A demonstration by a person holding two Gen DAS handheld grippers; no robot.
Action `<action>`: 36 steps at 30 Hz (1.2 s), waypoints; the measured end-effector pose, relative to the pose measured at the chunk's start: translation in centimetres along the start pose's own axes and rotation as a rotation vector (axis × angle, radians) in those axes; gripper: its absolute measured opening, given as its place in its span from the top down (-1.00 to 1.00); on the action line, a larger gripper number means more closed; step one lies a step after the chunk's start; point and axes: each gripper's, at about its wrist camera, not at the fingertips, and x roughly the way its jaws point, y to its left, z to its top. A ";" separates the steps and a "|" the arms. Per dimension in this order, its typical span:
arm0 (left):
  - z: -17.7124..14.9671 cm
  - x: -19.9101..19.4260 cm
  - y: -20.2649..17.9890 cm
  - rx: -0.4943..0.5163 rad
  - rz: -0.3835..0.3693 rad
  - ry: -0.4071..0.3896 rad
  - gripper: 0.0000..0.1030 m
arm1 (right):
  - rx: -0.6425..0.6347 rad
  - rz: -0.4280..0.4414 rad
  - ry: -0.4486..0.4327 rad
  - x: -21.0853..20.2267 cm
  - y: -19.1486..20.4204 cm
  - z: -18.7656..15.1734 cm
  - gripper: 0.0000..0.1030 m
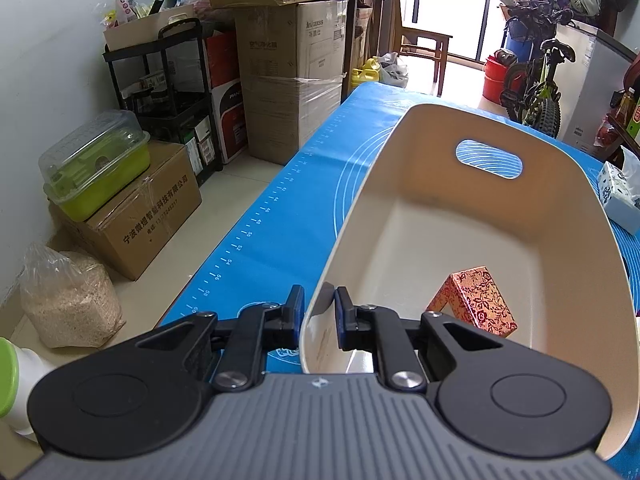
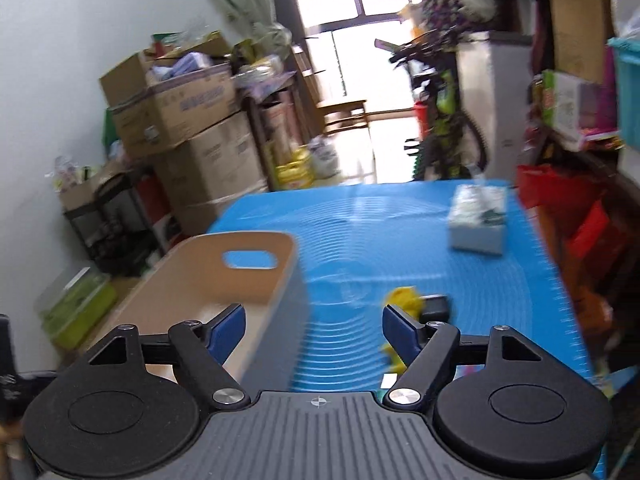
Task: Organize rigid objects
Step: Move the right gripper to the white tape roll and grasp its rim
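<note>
Cream plastic bin [image 1: 460,200] fills the frame's right on a blue worktop [image 1: 280,200], its near rim pinched by the left claw [image 1: 319,312]; a red patterned box [image 1: 476,304] lies inside. The right claw [image 2: 314,330] gapes empty.

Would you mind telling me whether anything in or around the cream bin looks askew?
Only the red patterned box inside the cream bin: it sits tilted rather than flat. The left tool pinches the bin's rim.

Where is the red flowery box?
In the left wrist view, the red box lies inside the cream bin, at its near end, right of the left gripper.
</note>
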 end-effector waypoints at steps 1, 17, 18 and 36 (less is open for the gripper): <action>0.0 0.0 0.0 0.000 0.000 0.000 0.64 | 0.000 -0.022 -0.001 -0.1 -0.8 0.0 -0.56; 0.0 -0.1 0.1 0.006 0.004 -0.001 0.64 | 0.109 -0.242 0.165 2.1 -9.6 -6.2 -0.58; 0.0 -0.1 0.1 0.006 0.004 -0.001 0.64 | 0.109 -0.240 0.174 2.2 -9.6 -6.5 -0.58; 0.0 0.0 0.0 0.009 0.007 -0.002 0.63 | 0.130 -0.192 0.212 2.6 -9.9 -7.8 0.32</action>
